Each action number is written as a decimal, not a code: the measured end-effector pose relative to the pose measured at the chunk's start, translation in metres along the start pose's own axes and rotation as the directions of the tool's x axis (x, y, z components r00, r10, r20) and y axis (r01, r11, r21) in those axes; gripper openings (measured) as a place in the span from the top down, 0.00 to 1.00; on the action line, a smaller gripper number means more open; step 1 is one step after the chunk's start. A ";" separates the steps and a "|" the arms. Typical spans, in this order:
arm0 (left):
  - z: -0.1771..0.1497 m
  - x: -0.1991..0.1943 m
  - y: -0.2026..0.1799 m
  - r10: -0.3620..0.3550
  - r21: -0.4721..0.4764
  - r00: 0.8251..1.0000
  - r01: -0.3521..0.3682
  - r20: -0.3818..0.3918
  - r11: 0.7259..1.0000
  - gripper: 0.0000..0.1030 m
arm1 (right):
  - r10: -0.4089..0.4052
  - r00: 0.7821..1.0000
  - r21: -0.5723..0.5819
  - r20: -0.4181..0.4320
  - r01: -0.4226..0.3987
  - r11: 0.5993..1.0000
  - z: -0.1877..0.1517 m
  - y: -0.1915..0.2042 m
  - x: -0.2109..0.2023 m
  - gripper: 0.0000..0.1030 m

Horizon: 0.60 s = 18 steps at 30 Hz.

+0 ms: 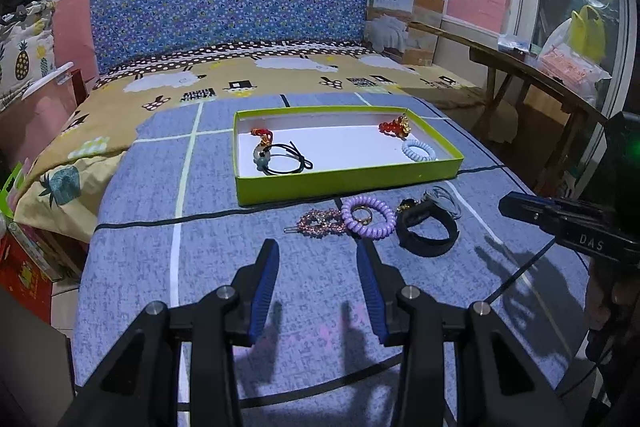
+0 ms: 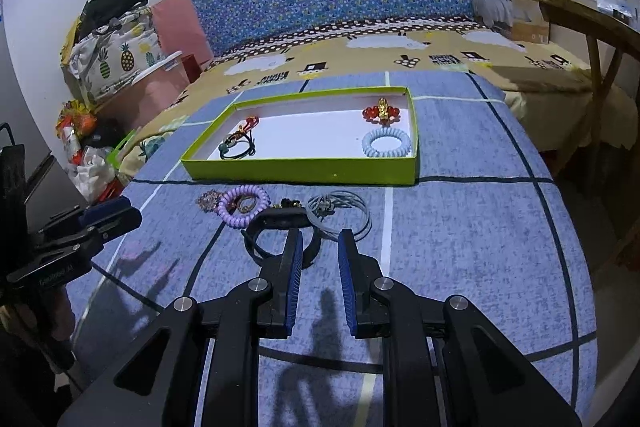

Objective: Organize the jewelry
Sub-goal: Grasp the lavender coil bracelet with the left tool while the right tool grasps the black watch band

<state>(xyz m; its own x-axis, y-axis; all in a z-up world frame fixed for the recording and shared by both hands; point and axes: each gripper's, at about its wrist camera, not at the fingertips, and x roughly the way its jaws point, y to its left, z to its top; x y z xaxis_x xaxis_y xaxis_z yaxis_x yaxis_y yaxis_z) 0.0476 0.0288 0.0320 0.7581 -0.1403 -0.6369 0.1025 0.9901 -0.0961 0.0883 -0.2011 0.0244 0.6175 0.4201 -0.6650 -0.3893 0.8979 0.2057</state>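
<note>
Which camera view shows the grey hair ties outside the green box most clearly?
The right wrist view: the grey hair ties lie whole just ahead of the fingers. In the left wrist view they are small and partly hidden behind the black band.

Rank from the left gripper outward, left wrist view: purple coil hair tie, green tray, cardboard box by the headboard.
From the left gripper:
1. Purple coil hair tie, on the blanket just ahead, slightly right.
2. Green tray, behind the tie, centre.
3. Cardboard box, far right by the headboard.

In the right wrist view, the near finger (image 2: 292,251) hides part of the black band (image 2: 276,221). A small ring (image 1: 362,214) inside the purple coil (image 1: 368,217) is too small to identify. The cardboard box's (image 1: 404,23) print is illegible.
</note>
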 end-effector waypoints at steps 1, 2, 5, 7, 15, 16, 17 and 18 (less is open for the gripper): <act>0.000 0.000 0.000 -0.001 0.000 1.000 0.001 0.000 1.000 0.59 | 0.002 1.000 0.001 -0.004 -0.002 1.000 0.000 0.000 0.002 0.82; 0.000 0.000 0.000 -0.003 -0.001 1.000 0.003 -0.001 1.000 0.59 | 0.003 1.000 0.001 -0.005 -0.003 1.000 -0.001 0.000 0.002 0.82; 0.002 0.007 0.000 -0.004 0.004 1.000 0.004 -0.012 1.000 0.59 | 0.012 1.000 0.009 -0.022 -0.012 1.000 -0.001 0.000 0.009 0.82; 0.004 0.013 -0.001 -0.009 0.016 1.000 0.010 -0.020 1.000 0.59 | 0.019 0.999 0.016 -0.037 -0.019 1.000 -0.001 0.000 0.014 0.82; 0.022 0.046 -0.006 -0.040 0.051 0.998 0.043 -0.054 0.998 0.59 | 0.037 0.994 0.038 -0.107 -0.033 0.999 0.001 0.000 0.042 0.82; 0.024 0.050 -0.007 -0.046 0.058 0.997 0.049 -0.059 0.997 0.59 | 0.037 0.993 0.037 -0.112 -0.033 0.999 0.002 0.000 0.044 0.82; 0.026 0.054 -0.007 -0.053 0.063 0.996 0.057 -0.065 0.996 0.59 | 0.036 0.993 0.037 -0.116 -0.032 0.999 0.002 0.001 0.046 0.82; 0.028 0.059 -0.008 -0.053 0.070 0.996 0.058 -0.071 0.996 0.59 | 0.035 0.992 0.036 -0.120 -0.031 0.999 0.003 0.000 0.048 0.82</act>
<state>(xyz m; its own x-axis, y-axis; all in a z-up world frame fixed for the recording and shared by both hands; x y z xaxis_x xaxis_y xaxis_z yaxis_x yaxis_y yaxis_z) 0.1092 0.0124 0.0164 0.7036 -0.1932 -0.6838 0.1913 0.9783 -0.0796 0.1199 -0.1801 -0.0054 0.5169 0.4324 -0.7388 -0.3832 0.8886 0.2520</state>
